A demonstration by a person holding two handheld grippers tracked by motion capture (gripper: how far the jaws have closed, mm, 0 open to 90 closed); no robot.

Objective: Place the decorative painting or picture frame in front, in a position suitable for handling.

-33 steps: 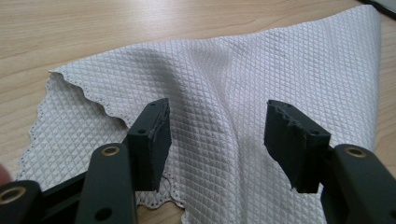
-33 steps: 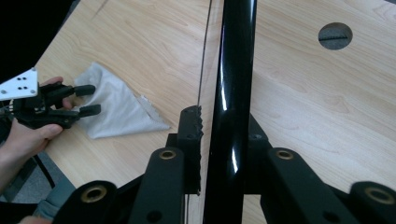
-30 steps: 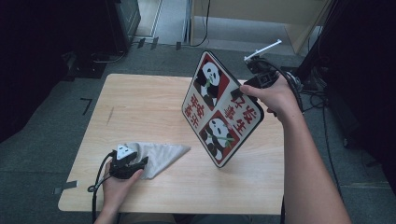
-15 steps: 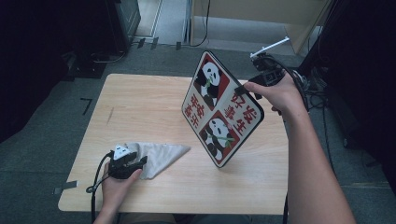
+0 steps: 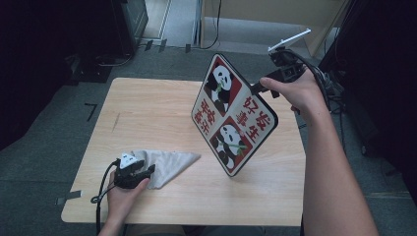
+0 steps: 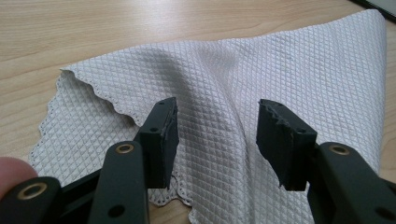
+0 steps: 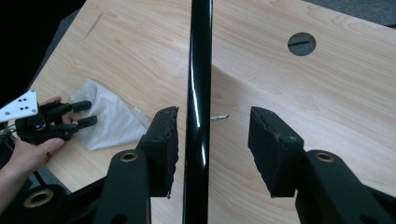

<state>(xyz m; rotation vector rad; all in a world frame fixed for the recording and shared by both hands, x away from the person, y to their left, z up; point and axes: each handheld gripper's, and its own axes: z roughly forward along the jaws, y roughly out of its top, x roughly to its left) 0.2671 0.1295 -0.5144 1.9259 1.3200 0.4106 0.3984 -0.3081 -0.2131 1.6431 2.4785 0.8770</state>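
A square black-rimmed tray (image 5: 231,113) printed with pandas and red characters stands tilted on one corner at the table's right. My right gripper (image 5: 255,88) is at its upper right edge. In the right gripper view the tray's black edge (image 7: 200,70) runs upright between the jaws of the open right gripper (image 7: 212,126), close against one jaw. A grey textured cloth (image 5: 169,164) lies at the front left. My left gripper (image 5: 150,169) rests at its near end, and the left gripper (image 6: 215,121) stands open over a raised fold of the cloth (image 6: 261,60).
The light wooden table (image 5: 147,113) has a round cable hole (image 7: 301,44) and a small metal bit (image 7: 219,116) lying on it. Dark equipment and cables surround the table on the grey floor. The far left of the tabletop is bare wood.
My right hand has lifted slightly and moved back at the tray's upper edge. The tray, the cloth and the left gripper stay where they were.
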